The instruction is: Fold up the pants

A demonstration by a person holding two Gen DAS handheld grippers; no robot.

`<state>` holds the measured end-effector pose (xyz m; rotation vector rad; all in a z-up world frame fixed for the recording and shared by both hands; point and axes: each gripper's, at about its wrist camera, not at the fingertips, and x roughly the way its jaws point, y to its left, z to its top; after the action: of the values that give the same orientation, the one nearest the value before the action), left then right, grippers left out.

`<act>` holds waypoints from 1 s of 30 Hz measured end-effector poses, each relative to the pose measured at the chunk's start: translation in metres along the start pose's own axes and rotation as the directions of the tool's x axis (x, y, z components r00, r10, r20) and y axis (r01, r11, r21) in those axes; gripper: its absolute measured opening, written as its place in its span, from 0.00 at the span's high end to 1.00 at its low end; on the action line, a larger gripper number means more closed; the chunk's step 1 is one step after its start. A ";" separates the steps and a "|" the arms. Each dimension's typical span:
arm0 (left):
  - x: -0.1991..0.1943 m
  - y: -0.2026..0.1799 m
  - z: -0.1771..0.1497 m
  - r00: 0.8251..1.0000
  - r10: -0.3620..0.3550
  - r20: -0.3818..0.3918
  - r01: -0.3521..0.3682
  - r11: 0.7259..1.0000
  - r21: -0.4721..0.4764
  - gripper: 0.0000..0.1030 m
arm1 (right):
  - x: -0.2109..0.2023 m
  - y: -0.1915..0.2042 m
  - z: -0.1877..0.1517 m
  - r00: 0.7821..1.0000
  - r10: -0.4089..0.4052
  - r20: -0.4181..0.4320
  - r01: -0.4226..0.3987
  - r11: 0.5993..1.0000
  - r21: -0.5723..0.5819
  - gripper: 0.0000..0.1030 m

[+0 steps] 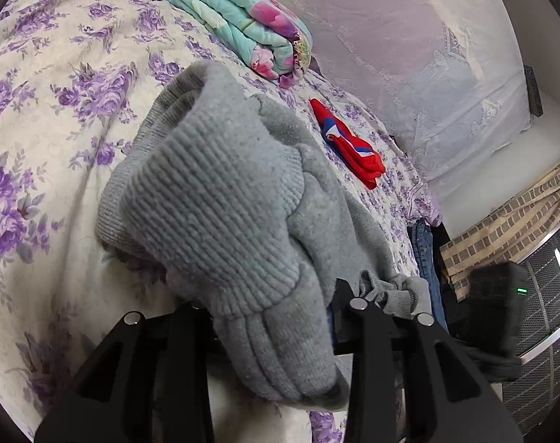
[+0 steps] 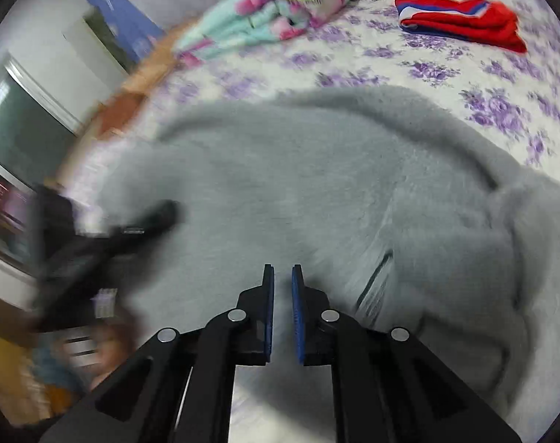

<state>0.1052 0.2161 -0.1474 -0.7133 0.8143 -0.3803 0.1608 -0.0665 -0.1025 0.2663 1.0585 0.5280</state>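
Note:
The grey sweatpants (image 1: pixel 221 199) lie on the floral bed sheet (image 1: pixel 40 118). My left gripper (image 1: pixel 272 313) is shut on the pants' ribbed cuff and lifts it, so the cuff drapes over and hides the fingertips. In the right wrist view the pants (image 2: pixel 298 192) spread flat across the bed, blurred by motion. My right gripper (image 2: pixel 283 277) hovers over them with its blue pads a narrow gap apart and nothing between them. The left gripper shows as a dark blur in the right wrist view (image 2: pixel 147 221) at the pants' left edge.
A folded turquoise-and-pink quilt (image 1: pixel 235 18) lies at the head of the bed. Folded red-and-blue clothing (image 1: pixel 350 144) lies on the sheet beyond the pants; it also shows in the right wrist view (image 2: pixel 464 18). The bed edge, jeans (image 1: pixel 425 254) and a black device (image 1: pixel 494 295) are to the right.

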 end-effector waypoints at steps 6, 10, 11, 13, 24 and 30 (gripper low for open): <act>-0.004 -0.009 -0.001 0.998 0.067 0.010 -0.067 0.997 0.035 0.68 | -0.113 -0.039 -0.037 0.973 -0.026 0.228 0.005 0.996 0.092 0.75; -0.008 -0.048 -0.002 0.980 0.192 0.048 -0.197 0.962 0.188 0.68 | -0.162 -0.093 -0.068 0.941 -0.105 0.322 0.030 0.972 0.232 0.75; -0.010 -0.065 -0.001 0.976 0.212 0.059 -0.220 0.947 0.236 0.68 | -0.171 -0.106 -0.077 0.934 -0.117 0.337 0.025 0.964 0.265 0.75; -0.013 -0.097 0.001 0.970 0.232 0.077 -0.245 0.915 0.322 0.68 | -0.178 -0.123 -0.086 0.928 -0.121 0.353 0.009 0.952 0.305 0.75; 0.093 -0.291 -0.090 0.951 0.302 -0.059 -0.147 0.614 0.775 0.68 | -0.206 -0.182 -0.129 0.903 -0.059 0.426 -0.100 0.934 0.343 0.75; 0.164 -0.289 -0.129 0.898 0.389 -0.206 -0.087 0.615 0.784 0.43 | -0.218 -0.205 -0.149 0.897 -0.074 0.437 -0.116 0.913 0.392 0.75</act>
<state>0.0988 -0.1358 -0.0915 0.2930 0.9783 -0.5649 0.0048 -0.3622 -0.1017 0.7377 0.7056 0.2363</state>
